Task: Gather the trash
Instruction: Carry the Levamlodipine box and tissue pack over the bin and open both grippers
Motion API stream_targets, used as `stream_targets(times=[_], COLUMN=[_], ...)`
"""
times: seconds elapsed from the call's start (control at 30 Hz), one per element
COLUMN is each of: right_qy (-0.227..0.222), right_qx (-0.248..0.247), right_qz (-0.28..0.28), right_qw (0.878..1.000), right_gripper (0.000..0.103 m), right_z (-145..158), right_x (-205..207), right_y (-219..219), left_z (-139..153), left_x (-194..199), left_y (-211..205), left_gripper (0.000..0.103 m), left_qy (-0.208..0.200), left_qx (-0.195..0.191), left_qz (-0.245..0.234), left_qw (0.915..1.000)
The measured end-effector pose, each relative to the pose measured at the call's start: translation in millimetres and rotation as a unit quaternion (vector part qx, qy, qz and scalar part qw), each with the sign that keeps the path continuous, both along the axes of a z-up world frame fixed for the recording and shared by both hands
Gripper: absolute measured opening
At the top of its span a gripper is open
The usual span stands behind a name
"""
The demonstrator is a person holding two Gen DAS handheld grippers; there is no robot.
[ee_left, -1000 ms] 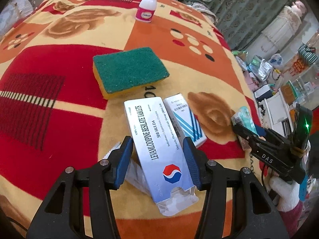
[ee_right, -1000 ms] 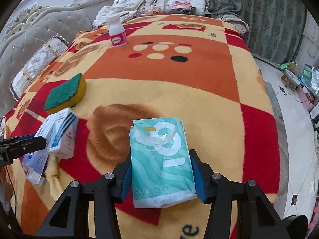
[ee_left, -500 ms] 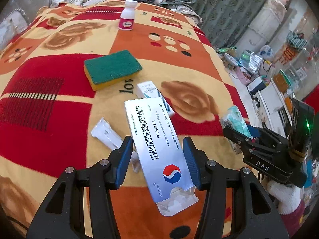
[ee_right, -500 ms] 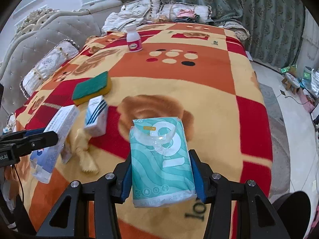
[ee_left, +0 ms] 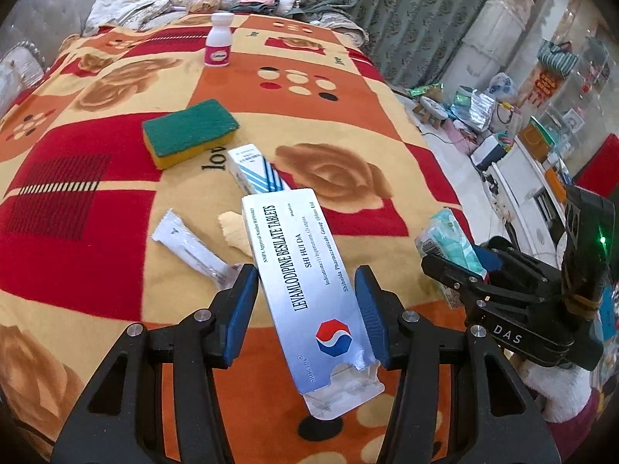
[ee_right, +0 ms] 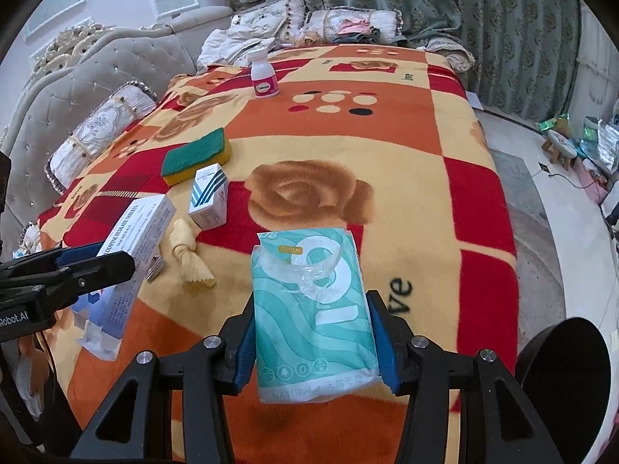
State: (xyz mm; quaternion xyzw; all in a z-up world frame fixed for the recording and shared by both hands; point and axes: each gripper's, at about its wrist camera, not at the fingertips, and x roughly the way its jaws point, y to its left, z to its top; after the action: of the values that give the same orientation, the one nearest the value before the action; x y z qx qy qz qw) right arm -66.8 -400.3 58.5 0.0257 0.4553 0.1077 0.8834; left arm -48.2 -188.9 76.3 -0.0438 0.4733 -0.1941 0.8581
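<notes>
My left gripper [ee_left: 305, 301] is shut on a silver tablet box [ee_left: 300, 270] with an open torn end, held above the blanket; it also shows in the right wrist view [ee_right: 127, 247]. My right gripper [ee_right: 313, 332] is shut on a teal tissue pack [ee_right: 313, 309], seen in the left wrist view [ee_left: 448, 239] too. On the patterned blanket [ee_right: 387, 147] lie a small blue-striped box [ee_right: 209, 197], a clear plastic wrapper [ee_left: 189, 247], a knotted yellow cloth [ee_right: 189, 255], a green-and-yellow sponge [ee_right: 197, 154] and a white bottle with a pink label [ee_right: 263, 73].
A grey tufted sofa back [ee_right: 96, 89] and cushions border the blanket on the left and far side. Green curtains [ee_right: 483, 11] hang behind. The floor on the right holds a small stool [ee_right: 561, 147] and clutter. A dark round object [ee_right: 561, 367] sits at the lower right.
Both grippers have lifted and pulled back from the blanket with their loads. The wrapper and knotted cloth that lay under the tablet box are now uncovered.
</notes>
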Motion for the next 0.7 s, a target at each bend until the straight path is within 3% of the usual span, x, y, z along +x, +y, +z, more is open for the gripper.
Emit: stream_targets(times=[0.7], right_qy=[0.002], right_qx=[0.000], right_qz=[-0.035], right_qw=[0.999], right_gripper=[0.049], right_z=[4], right_x=[-32], right_y=[-39], left_z=[0], left_x=[-17], left_y=[-55], left_gripper=[0.050], left_qy=[-0.006], left_qx=[0.007], left_qz=[-0.056], left_qw=[0.9984])
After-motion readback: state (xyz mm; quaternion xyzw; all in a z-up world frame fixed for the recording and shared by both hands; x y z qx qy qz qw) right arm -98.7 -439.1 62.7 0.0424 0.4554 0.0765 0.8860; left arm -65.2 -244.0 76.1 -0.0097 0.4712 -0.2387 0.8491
